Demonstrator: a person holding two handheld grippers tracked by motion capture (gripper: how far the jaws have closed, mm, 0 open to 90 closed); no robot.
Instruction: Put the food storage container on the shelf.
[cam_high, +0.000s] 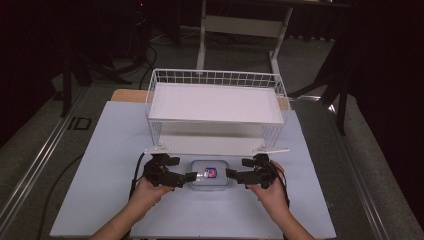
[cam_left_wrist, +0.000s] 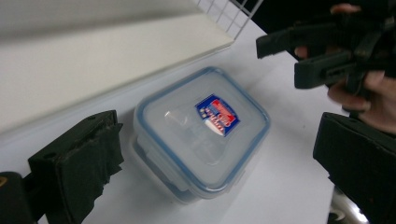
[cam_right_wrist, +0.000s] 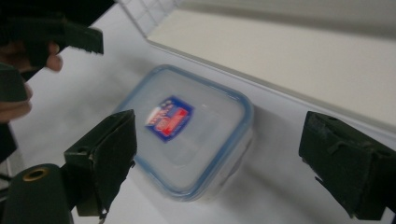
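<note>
1. At the near edge of the counter (cam_high: 100, 165), two forearms are coming in from below, each hand carrying one set of tongs; both are pointing inward toward each other.
2. On the left, the left tongs (cam_high: 191, 176) are lying nearly level, tips just beside the left side of the container (cam_high: 210, 175). In the left gripper view the jaws are standing wide apart with the container (cam_left_wrist: 201, 135) between them, the pads not pressing on it.
3. In the middle, one clear plastic container with a blue-rimmed lid and a red-and-blue label (cam_right_wrist: 170, 118) is sitting flat on the counter, just in front of the rack.
4. On the right, the right tongs (cam_high: 231, 174) are mirroring the left, tips just beside the container's right side. Their jaws are gaping at their widest, holding nothing; the container (cam_right_wrist: 187, 130) is lying between them.
5. Behind the container, one white wire rack (cam_high: 216, 77) with two white shelves is standing on the counter; its lower shelf edge is running close along the container's far side.
6. Count: two tongs, one container, one rack.
</note>
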